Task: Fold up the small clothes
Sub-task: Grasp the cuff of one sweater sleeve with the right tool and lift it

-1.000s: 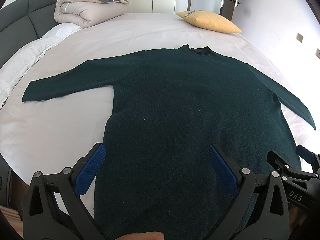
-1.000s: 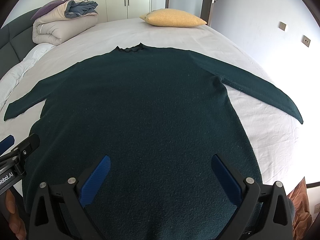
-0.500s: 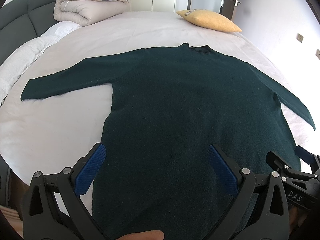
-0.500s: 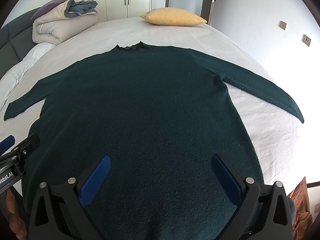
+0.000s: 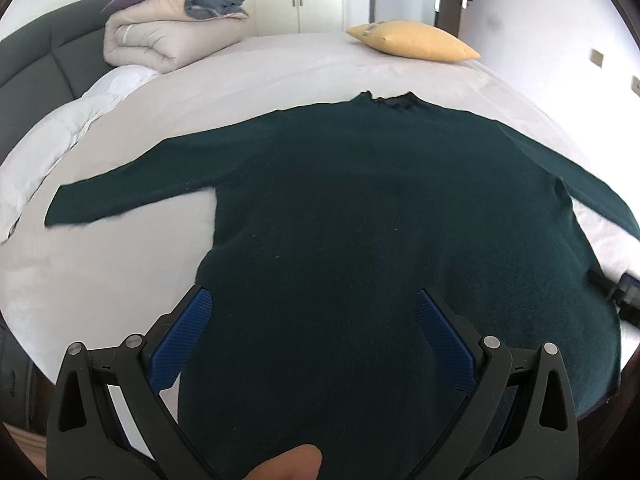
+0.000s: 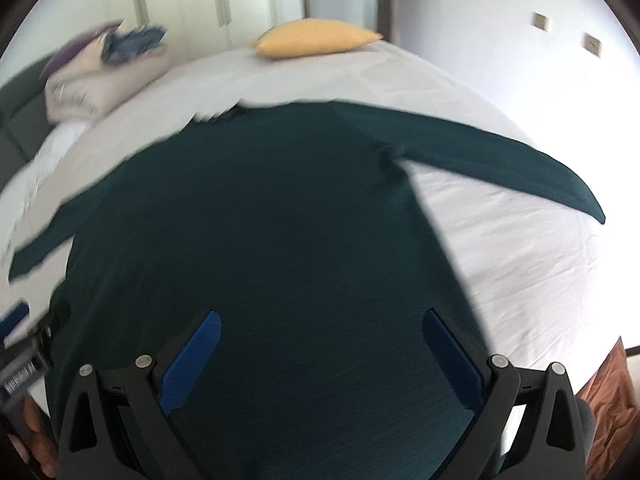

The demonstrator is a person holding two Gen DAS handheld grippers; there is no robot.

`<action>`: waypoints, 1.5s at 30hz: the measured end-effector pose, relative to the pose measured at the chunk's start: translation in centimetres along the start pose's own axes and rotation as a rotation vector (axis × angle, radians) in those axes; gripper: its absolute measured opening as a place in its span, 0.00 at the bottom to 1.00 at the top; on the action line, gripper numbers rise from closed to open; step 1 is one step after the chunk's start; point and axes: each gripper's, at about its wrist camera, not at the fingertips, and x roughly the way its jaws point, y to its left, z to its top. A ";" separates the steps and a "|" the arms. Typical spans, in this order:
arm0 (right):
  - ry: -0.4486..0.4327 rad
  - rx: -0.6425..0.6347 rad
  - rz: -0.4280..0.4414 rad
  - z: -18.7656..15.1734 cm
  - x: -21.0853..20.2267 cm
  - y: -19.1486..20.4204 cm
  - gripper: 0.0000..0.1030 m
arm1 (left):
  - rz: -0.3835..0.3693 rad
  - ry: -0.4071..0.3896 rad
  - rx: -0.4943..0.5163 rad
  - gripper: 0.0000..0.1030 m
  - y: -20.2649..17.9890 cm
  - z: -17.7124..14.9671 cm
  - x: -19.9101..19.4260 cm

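Note:
A dark green long-sleeved sweater (image 5: pixel 380 208) (image 6: pixel 260 220) lies flat on the white bed (image 5: pixel 100 272), collar (image 5: pixel 394 101) at the far end and both sleeves spread out sideways. My left gripper (image 5: pixel 312 316) hangs open over the lower left part of the body, blue pads wide apart, nothing between them. My right gripper (image 6: pixel 320 332) is open too, above the lower right part near the hem. Its view is blurred by motion. The right sleeve (image 6: pixel 500 160) stretches toward the bed's right edge. The left sleeve (image 5: pixel 132 184) reaches left.
A folded beige duvet with a grey and a purple item on top (image 5: pixel 168 36) sits at the far left by the dark headboard (image 5: pixel 36 68). A yellow pillow (image 5: pixel 412 42) lies at the far end. Wardrobe doors and a wall stand behind. Brown floor (image 6: pixel 612 392) shows at the right.
Both grippers have moved forward over the sweater. The right wrist view has swung right and gone blurry. The sweater itself has not moved.

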 end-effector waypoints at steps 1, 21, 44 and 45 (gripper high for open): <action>-0.014 0.039 0.008 0.5 -0.2 -1.6 1.00 | -0.010 0.006 0.001 1.00 -0.1 0.2 0.2; -0.166 1.179 0.505 2.8 6.5 -37.2 0.96 | -0.332 0.099 -0.032 1.00 -5.1 7.7 5.8; -0.333 1.400 0.467 6.7 10.8 -39.8 0.55 | -0.360 -0.015 -0.163 1.00 -1.3 8.2 9.2; -0.336 1.406 0.463 6.7 10.7 -40.0 0.55 | -0.378 0.003 -0.165 1.00 -1.3 8.2 9.3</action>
